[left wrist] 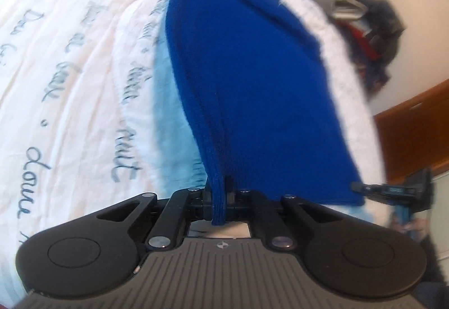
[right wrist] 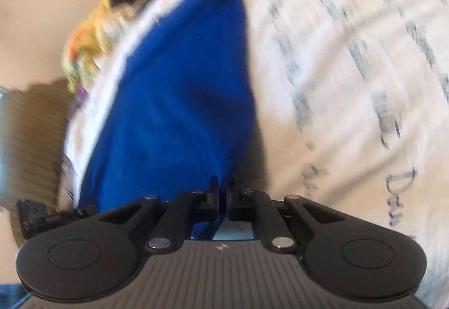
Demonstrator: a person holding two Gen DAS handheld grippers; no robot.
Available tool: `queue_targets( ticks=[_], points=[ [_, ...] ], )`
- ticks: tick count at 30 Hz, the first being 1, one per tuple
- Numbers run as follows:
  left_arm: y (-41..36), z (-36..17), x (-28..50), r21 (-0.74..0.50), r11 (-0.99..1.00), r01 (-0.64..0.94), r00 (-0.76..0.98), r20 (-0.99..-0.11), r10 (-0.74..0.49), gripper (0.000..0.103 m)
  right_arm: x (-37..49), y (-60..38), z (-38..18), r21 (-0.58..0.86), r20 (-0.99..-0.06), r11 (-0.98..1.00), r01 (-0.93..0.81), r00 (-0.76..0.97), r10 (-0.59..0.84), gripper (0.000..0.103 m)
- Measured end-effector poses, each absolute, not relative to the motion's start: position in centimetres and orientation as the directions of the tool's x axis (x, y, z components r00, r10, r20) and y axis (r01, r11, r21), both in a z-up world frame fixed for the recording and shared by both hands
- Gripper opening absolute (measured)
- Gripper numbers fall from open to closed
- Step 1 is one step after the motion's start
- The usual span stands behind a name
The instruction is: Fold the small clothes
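Clenched on a ribbed corner of the blue knit garment [left wrist: 247, 78], the left gripper [left wrist: 219, 191]; clamped on another corner of the same garment [right wrist: 174, 101], the right gripper [right wrist: 222, 191], also visible at the left view's right edge. Stretched between both tongs along the edge of the white bedspread [left wrist: 70, 61], the cloth. Printed across the spread, grey cursive script [left wrist: 36, 168], possibly "douce nuit", too blurred in the right view to read.
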State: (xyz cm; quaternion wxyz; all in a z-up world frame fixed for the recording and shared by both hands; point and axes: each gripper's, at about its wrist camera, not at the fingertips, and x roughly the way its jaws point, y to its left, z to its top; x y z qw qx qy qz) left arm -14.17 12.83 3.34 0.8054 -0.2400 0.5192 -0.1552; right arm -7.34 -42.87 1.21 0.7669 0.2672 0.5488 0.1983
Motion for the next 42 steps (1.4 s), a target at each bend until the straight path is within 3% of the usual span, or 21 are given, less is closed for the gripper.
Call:
queue_targets(
  ticks=[3,5,6,7,9,10,12,15,17,19,21,22,25,28,30,33,36,37,38,40,42],
  points=[
    [14.0,4.1,-14.8,-0.532,0.847,-0.019,0.437,-0.766,-0.472,0.007,-7.3,-42.3,0.7,0.665,-0.711,0.746,0.006,0.311,0.631,0.007],
    [14.9,5.4,-15.0,-0.489,0.872,-0.03,0.468,-0.778,-0.42,0.011,-7.0,-42.4,2.0,0.638,-0.728,0.77,0.012,0.337,0.597,0.017],
    [15.2,6.3,-14.7,-0.478,0.878,-0.027,0.493,-0.771,-0.404,0.02,-6.7,-42.4,3.0,0.623,-0.723,0.782,0.006,0.387,0.573,0.026],
    [15.4,7.2,-14.2,-0.471,0.882,-0.024,0.525,-0.757,-0.39,0.037,-6.4,-42.5,3.9,0.612,-0.709,0.791,-0.001,0.443,0.549,0.032],
    [14.7,9.0,-12.3,-0.461,0.887,0.008,0.613,-0.699,-0.369,0.062,-4.7,-41.8,5.9,0.591,-0.661,0.805,-0.055,0.54,0.522,0.039],
    [13.7,9.7,-11.1,-0.445,0.894,0.044,0.653,-0.665,-0.363,0.067,-3.3,-41.2,6.6,0.57,-0.637,0.817,-0.093,0.577,0.51,0.04],
    [10.8,9.9,-7.8,-0.393,0.914,0.1,0.704,-0.622,-0.344,0.067,0.3,-38.6,7.0,0.539,-0.601,0.826,-0.167,0.611,0.515,0.04],
    [6.3,8.0,-2.8,-0.341,0.931,0.131,0.703,-0.63,-0.33,0.061,6.8,-35.3,5.3,0.56,-0.577,0.803,-0.204,0.599,0.555,0.04],
    [3.4,6.3,-0.3,-0.231,0.965,0.124,0.709,-0.66,-0.249,0.061,10.3,-32.8,3.9,0.492,-0.621,0.85,-0.186,0.609,0.493,0.039],
    [2.6,4.2,0.7,-0.135,0.985,0.106,0.693,-0.7,-0.171,0.061,12.1,-31.1,2.8,0.327,-0.697,0.931,-0.16,0.625,0.352,0.037],
    [2.3,3.0,-0.9,0.011,0.989,0.147,0.761,-0.64,-0.106,0.069,11.4,-32.3,1.7,0.257,-0.667,0.946,-0.198,0.672,0.322,0.035],
    [2.6,2.8,-2.0,0.046,0.987,0.153,0.775,-0.625,-0.09,0.077,10.8,-33.5,1.4,0.288,-0.639,0.933,-0.216,0.682,0.355,0.035],
    [4.9,3.3,-3.1,0.033,0.99,0.135,0.767,-0.636,-0.084,0.079,10.1,-35.6,1.4,0.323,-0.628,0.922,-0.215,0.68,0.379,0.035],
    [4.5,4.6,-1.8,0.013,0.994,0.109,0.767,-0.638,-0.076,0.074,10.2,-35.1,3.7,0.259,-0.666,0.955,-0.145,0.69,0.285,0.038],
    [3.1,5.4,0.1,0.024,0.993,0.12,0.79,-0.608,-0.081,0.079,11.3,-33.4,5.0,0.283,-0.603,0.944,-0.168,0.735,0.311,0.042],
    [1.2,5.3,4.7,0.028,0.992,0.119,0.808,-0.584,-0.08,0.085,14.5,-29.9,5.8,0.228,-0.59,0.952,-0.203,0.749,0.301,0.073],
    [0.8,3.8,8.8,0.074,0.994,0.077,0.756,-0.654,-0.01,0.086,17.5,-27.5,4.3,0.124,-0.659,0.97,-0.21,0.713,0.238,0.073],
    [1.7,3.2,9.3,0.05,0.997,0.058,0.747,-0.665,-0.011,0.098,18.1,-26.8,3.3,0.085,-0.695,0.976,-0.199,0.691,0.201,0.073],
    [2.8,2.8,9.2,0.026,0.999,0.038,0.751,-0.661,-0.012,0.102,17.8,-27.1,2.5,0.058,-0.691,0.978,-0.203,0.698,0.186,0.073],
    [4.3,2.8,9.3,0.008,1.0,0.021,0.755,-0.655,-0.011,0.101,15.9,-28.3,1.4,0.042,-0.618,0.966,-0.253,0.753,0.225,0.075],
    [4.0,2.8,9.4,0.025,0.999,0.02,0.758,-0.653,0.001,0.101,15.8,-29.1,1.5,0.073,-0.617,0.969,-0.236,0.752,0.23,0.075]
  ],
)
